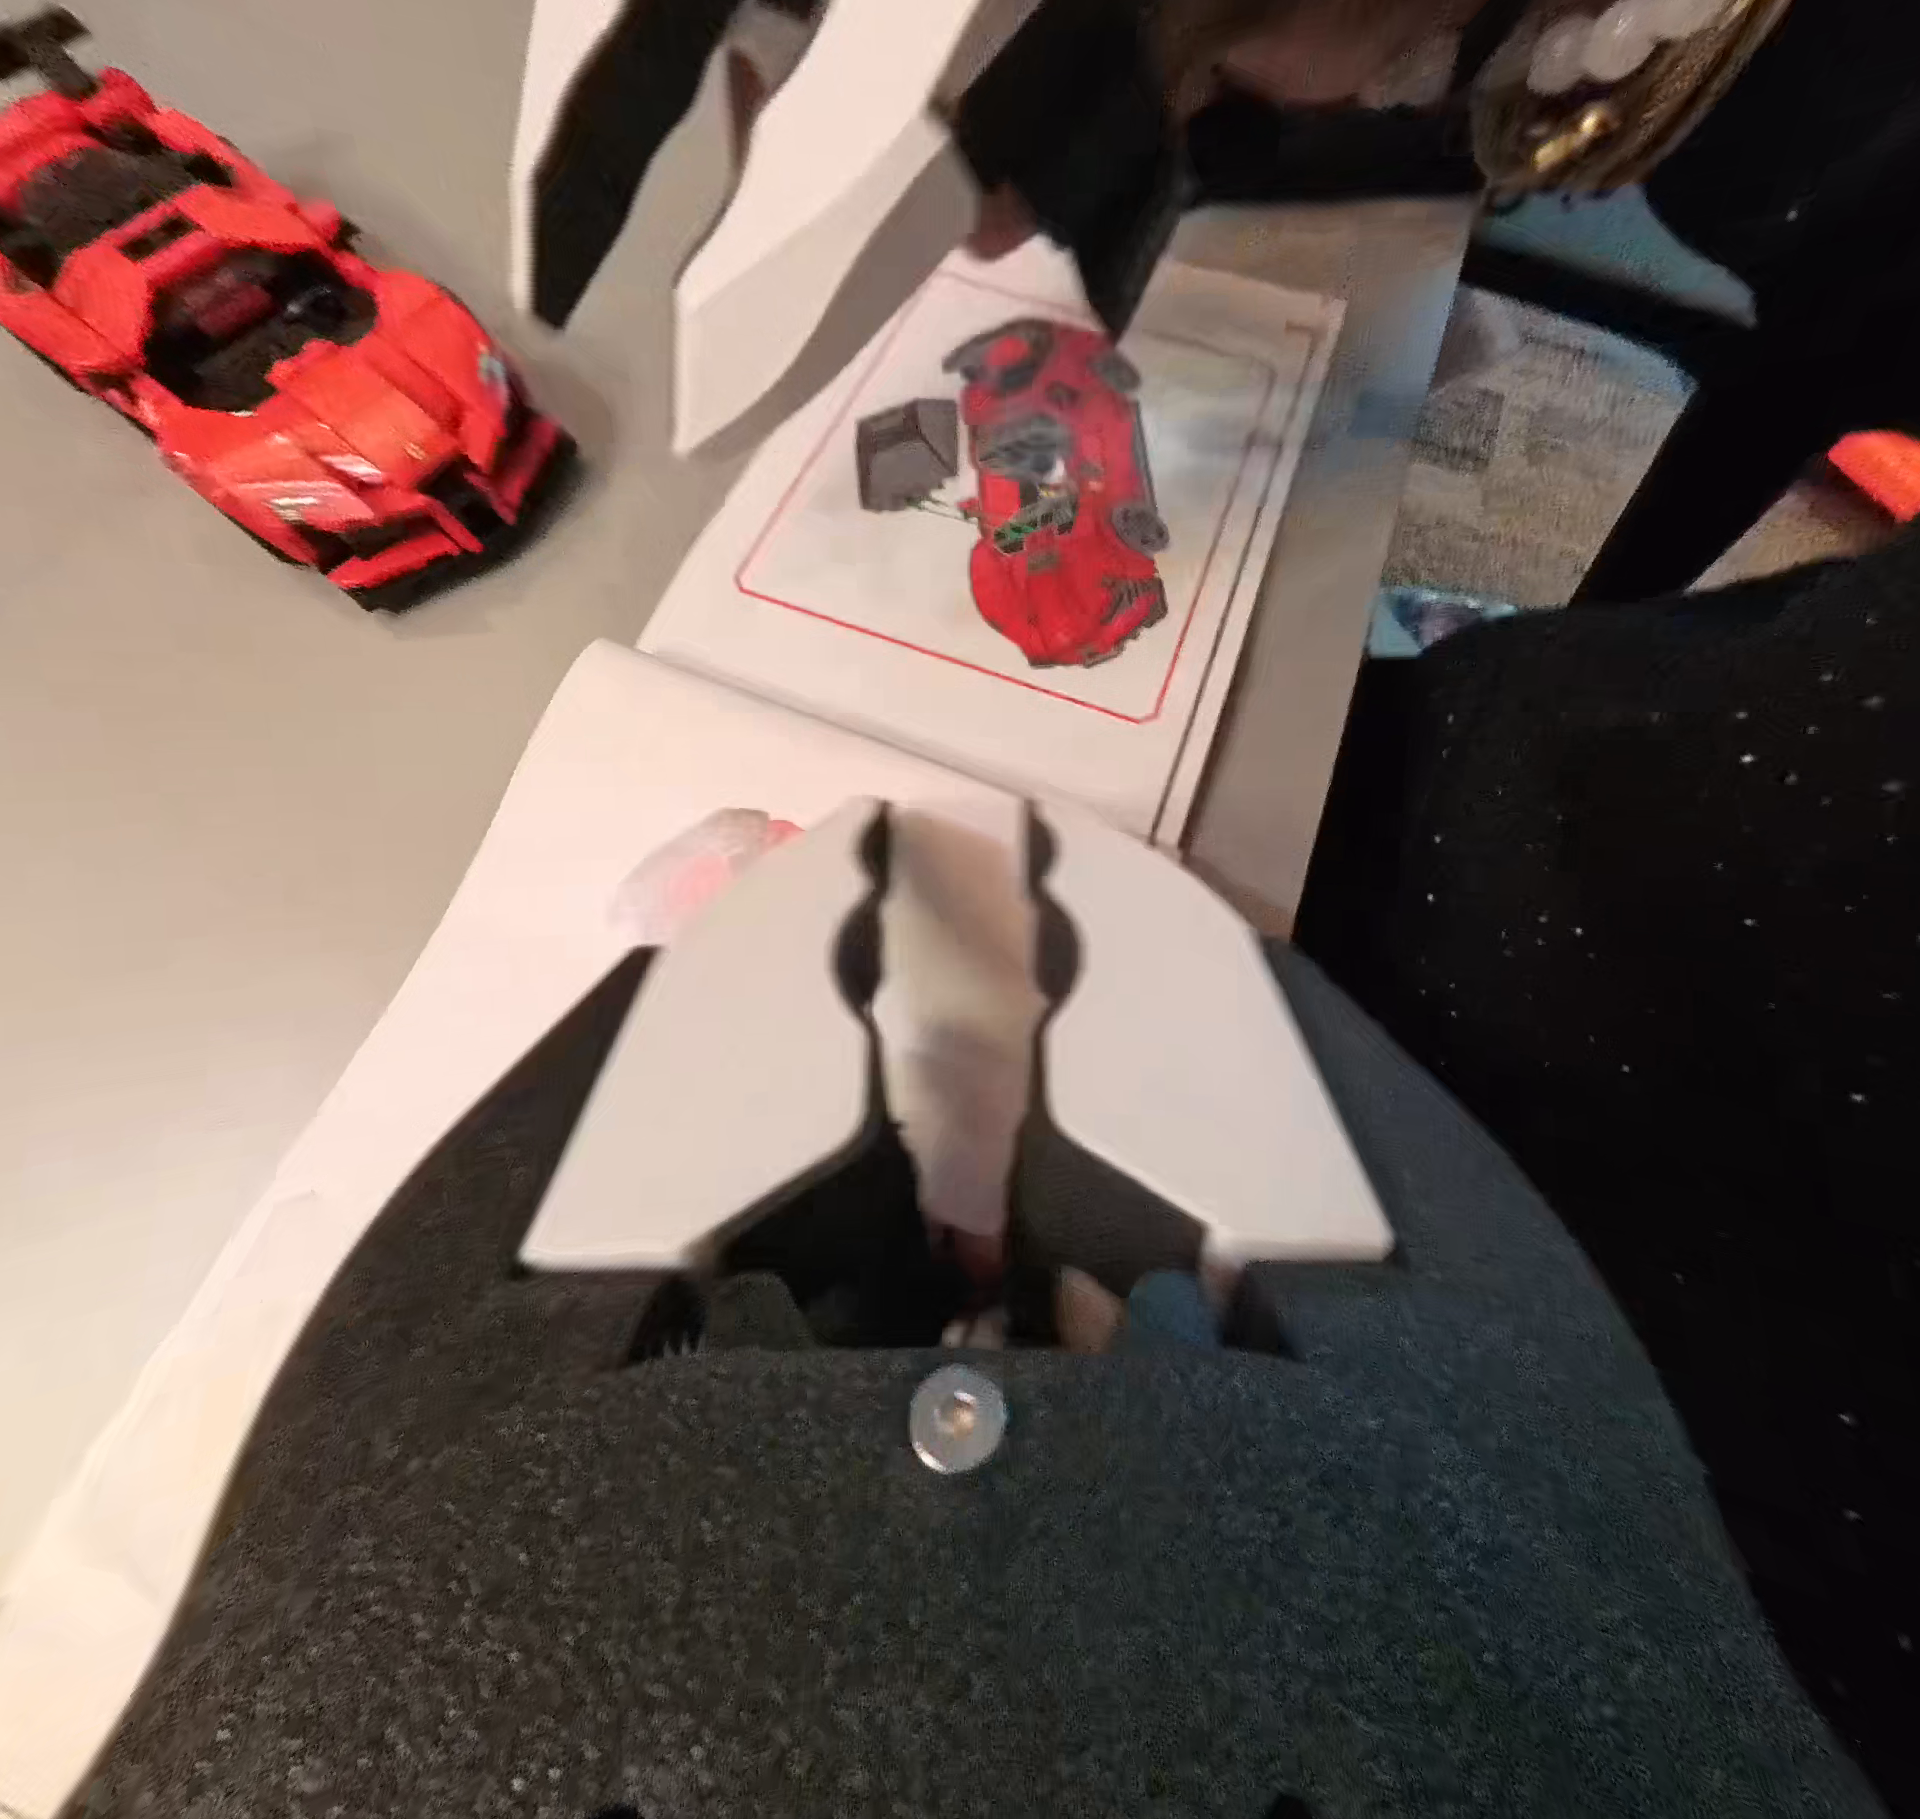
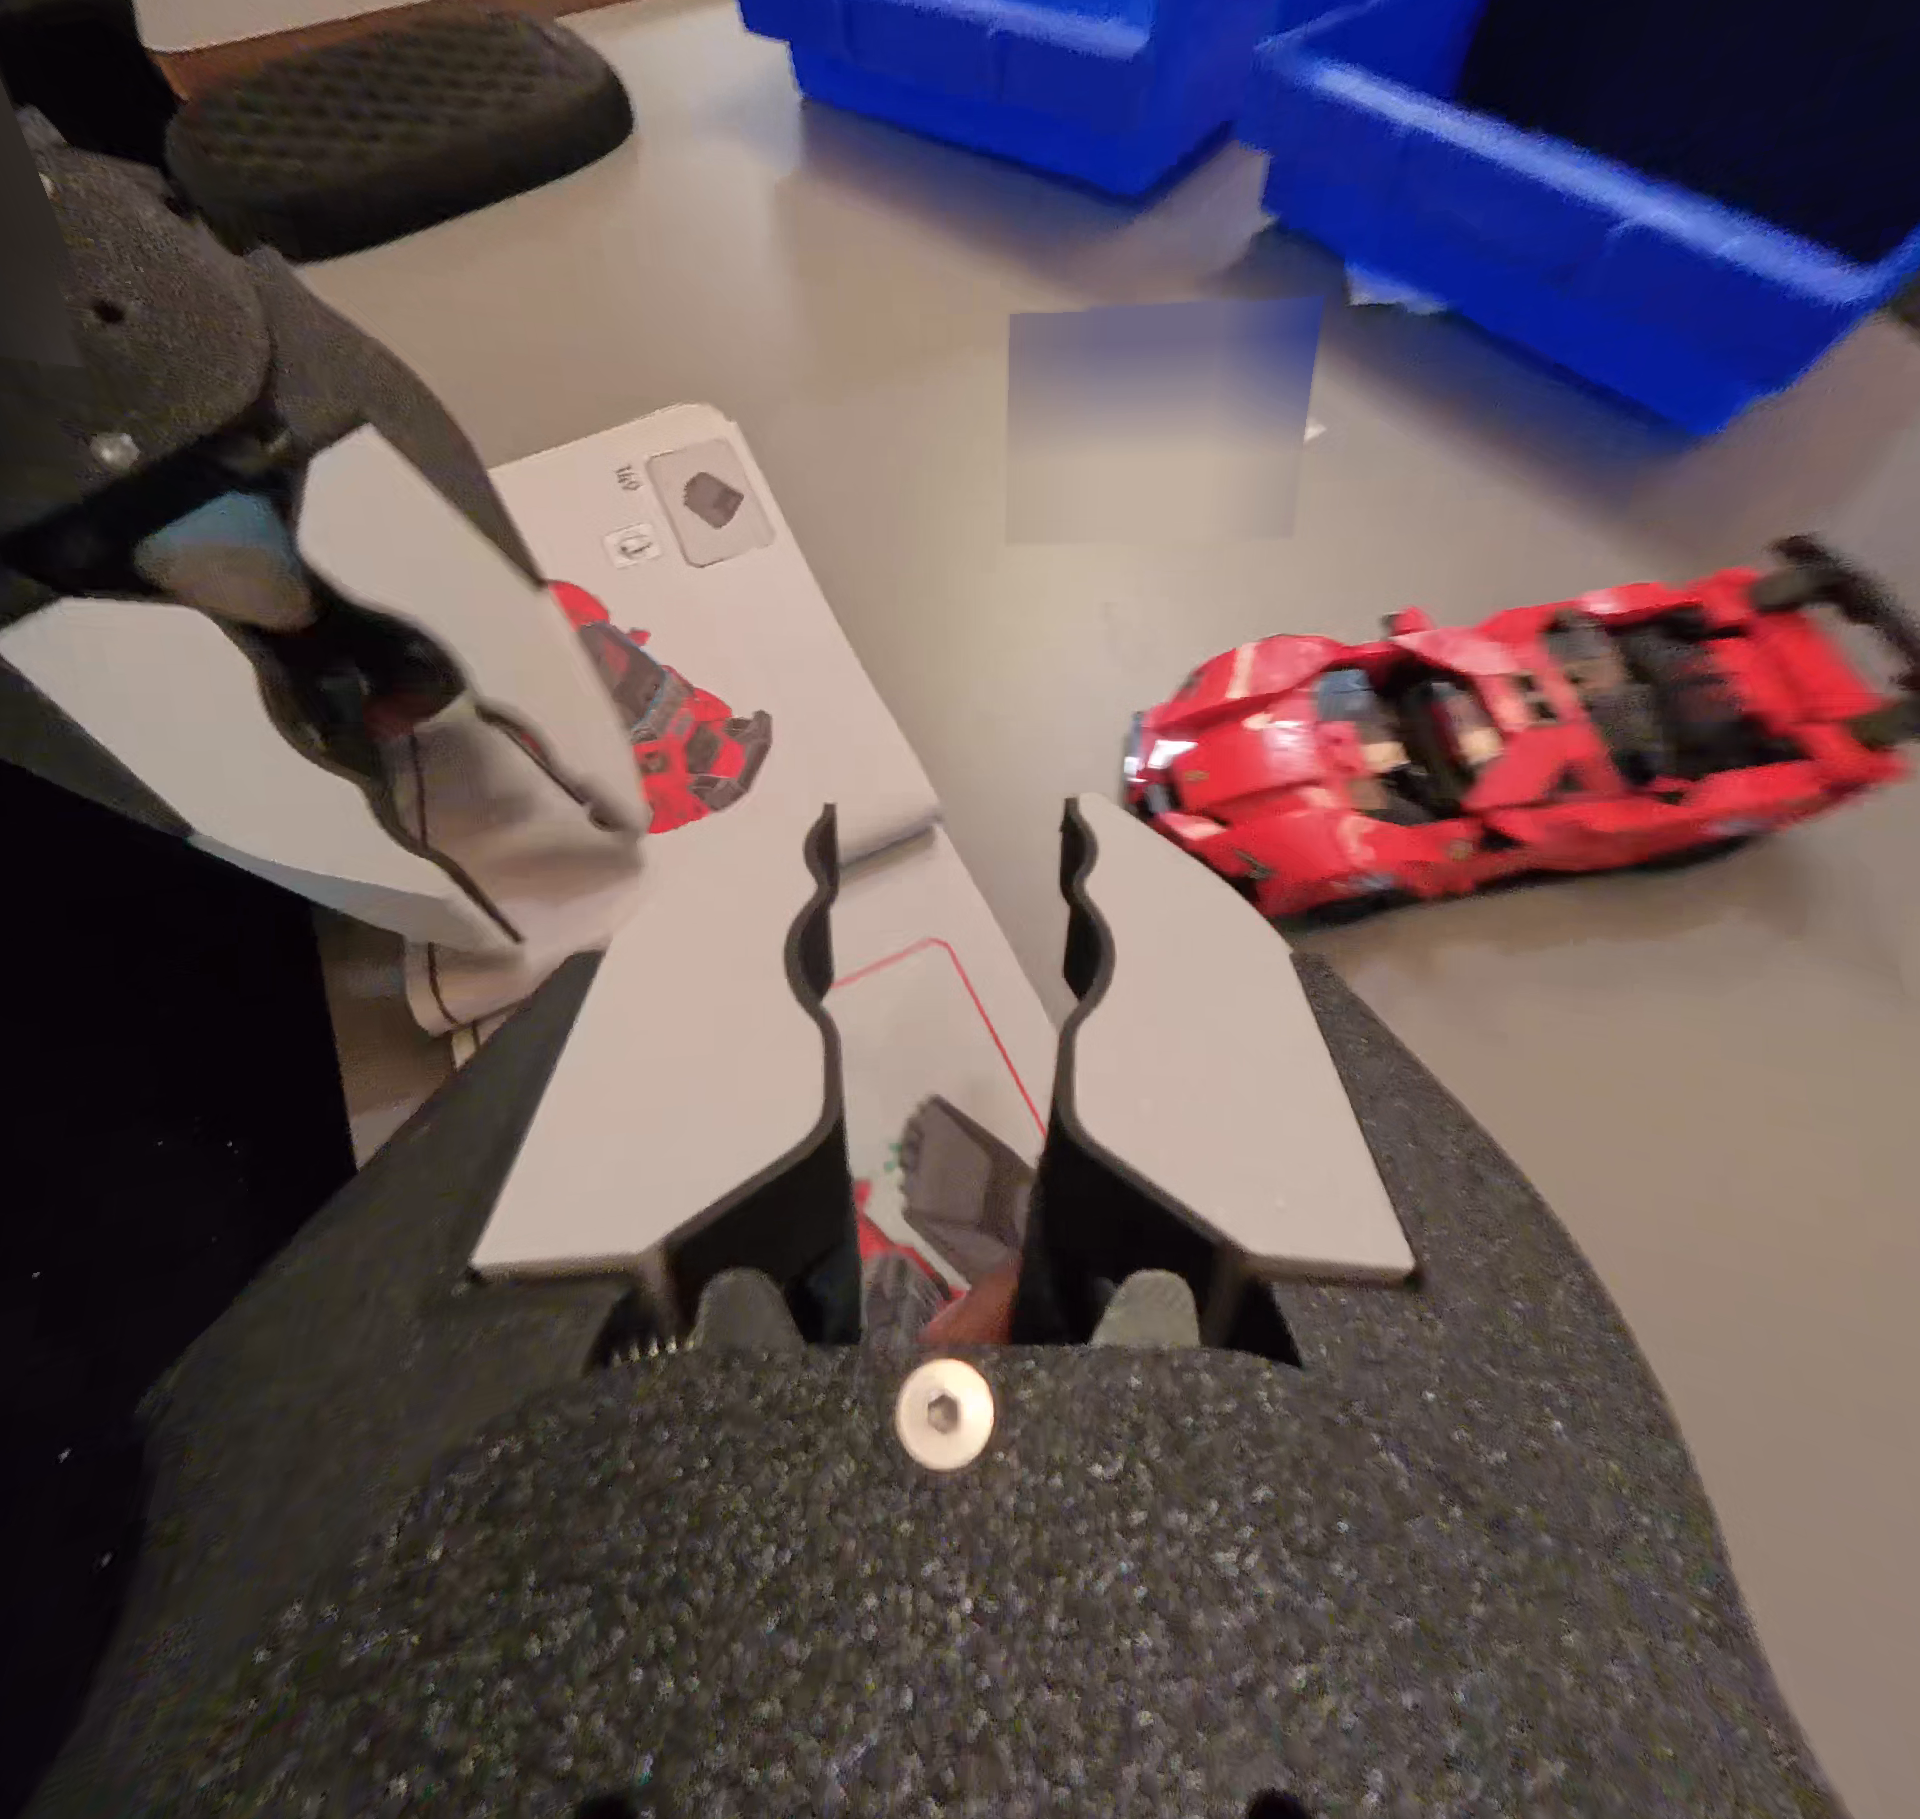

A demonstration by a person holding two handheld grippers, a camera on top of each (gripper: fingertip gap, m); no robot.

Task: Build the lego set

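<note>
A built red and black Lego car [image 1: 260, 335] stands on the grey table; it also shows in the right wrist view [image 2: 1507, 730]. The instruction booklet [image 1: 987, 522] lies open near the table's edge and shows a picture of the red car; it also shows in the right wrist view [image 2: 727, 626]. My left gripper [image 1: 954, 834] is shut on a white booklet page [image 1: 623, 834], which curls up off the booklet. My right gripper [image 2: 948, 834] is open and empty, hovering over the booklet's other page. Each gripper also shows in the other's view, the left [image 2: 566, 876] and the right [image 1: 623, 377].
Two blue bins [image 2: 1039, 34] [image 2: 1610, 211] stand at the back of the table. A black mesh object [image 2: 395, 128] lies at the back left. A person's dark sleeve [image 1: 1610, 938] and a wrist with a white bead bracelet [image 1: 1662, 3] are beside the booklet.
</note>
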